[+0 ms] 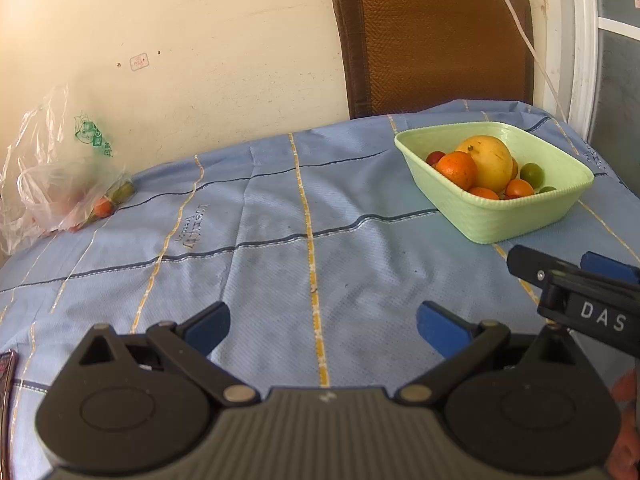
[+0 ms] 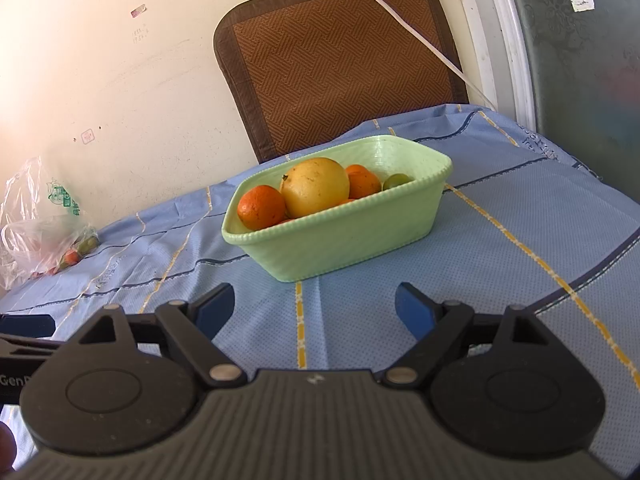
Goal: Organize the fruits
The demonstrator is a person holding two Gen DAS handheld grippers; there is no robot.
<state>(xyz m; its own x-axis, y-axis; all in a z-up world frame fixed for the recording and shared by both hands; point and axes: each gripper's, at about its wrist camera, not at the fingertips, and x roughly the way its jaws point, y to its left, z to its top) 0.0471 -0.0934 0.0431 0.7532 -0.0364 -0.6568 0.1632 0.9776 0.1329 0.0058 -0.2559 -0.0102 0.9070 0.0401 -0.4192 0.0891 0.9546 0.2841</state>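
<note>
A pale green basket (image 1: 504, 216) (image 2: 340, 240) stands on the blue tablecloth and holds a large yellow fruit (image 1: 490, 162) (image 2: 316, 186), oranges (image 1: 456, 168) (image 2: 262, 206), small green fruits (image 1: 532, 174) (image 2: 396, 180) and a small red one (image 1: 435, 157). A clear plastic bag (image 1: 52, 184) (image 2: 40, 236) at the far left holds a small orange fruit (image 1: 102, 207) and greenish ones. My left gripper (image 1: 323, 328) is open and empty above the cloth. My right gripper (image 2: 314, 308) is open and empty just in front of the basket; it also shows in the left wrist view (image 1: 560, 270).
A brown woven chair back (image 1: 436, 36) (image 2: 340, 60) stands behind the table against the cream wall. A white cable (image 2: 408, 24) hangs across it. A glass door (image 2: 580, 48) is at the right. The table's right edge falls off near the basket.
</note>
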